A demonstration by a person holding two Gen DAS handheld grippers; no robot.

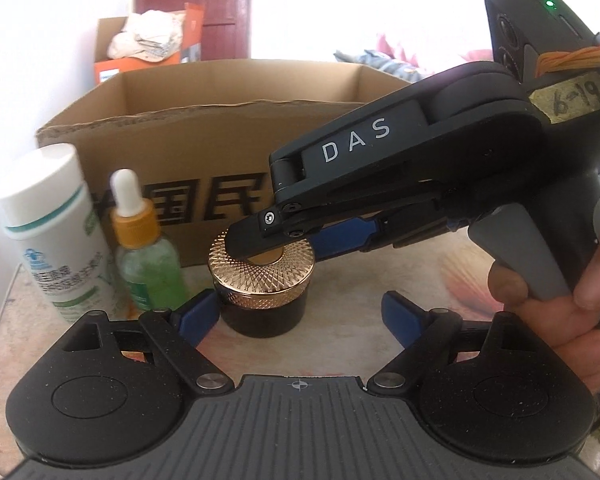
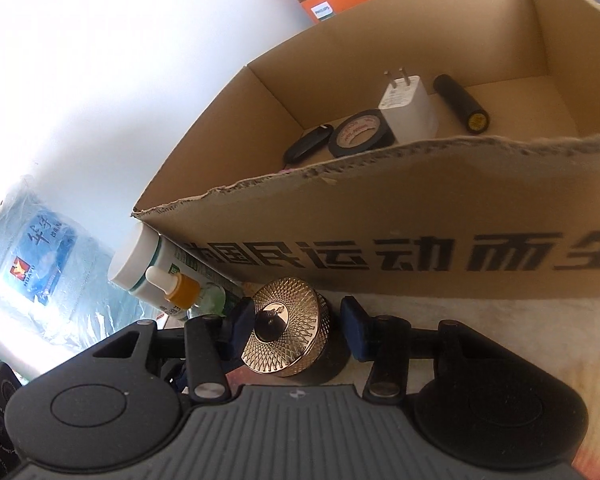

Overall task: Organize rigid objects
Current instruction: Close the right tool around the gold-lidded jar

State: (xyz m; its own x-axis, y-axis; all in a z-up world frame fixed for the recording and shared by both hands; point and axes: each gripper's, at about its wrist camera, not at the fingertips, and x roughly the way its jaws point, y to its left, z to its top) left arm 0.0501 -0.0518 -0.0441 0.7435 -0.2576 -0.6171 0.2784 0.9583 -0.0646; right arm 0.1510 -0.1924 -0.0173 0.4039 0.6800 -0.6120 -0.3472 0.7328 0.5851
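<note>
Item 1. Jar (image 1: pixel 265 292), dark glass with a gold knurled lid (image 2: pixel 286 326): stands upright on the counter (image 1: pixel 380 272), just in front of the cardboard box (image 1: pixel 204 148). Not yet in the box.

Item 2. Right tongs (image 2: pixel 296 330): straddle the lid from above. The left pad touches or nearly touches the lid's edge; the right pad stands clear of it. Released, not yet gripping. Set this way, by judgement, to close on the lid and lift the jar over the box wall.

Item 3. Left tongs (image 1: pixel 300 312): spread wide at the jar's base, one blue pad beside the dark glass and the other well apart. Released, holding nothing. Probably waiting low to steady the jar.

Item 4. White bottle (image 1: pixel 56 232) and green dropper bottle (image 1: pixel 144 248): upright side by side left of the jar, close to the box front; presumably queued for packing.

Item 5. Box contents: white plug adapter (image 2: pixel 406 110), black tape roll (image 2: pixel 358 134), black cylinder (image 2: pixel 462 104), small black oval object (image 2: pixel 306 144), all lying on the floor of the box; sorting is judged partly done.

Item 6. A hand (image 1: pixel 556 308) holds the right tool's grey handle
</note>
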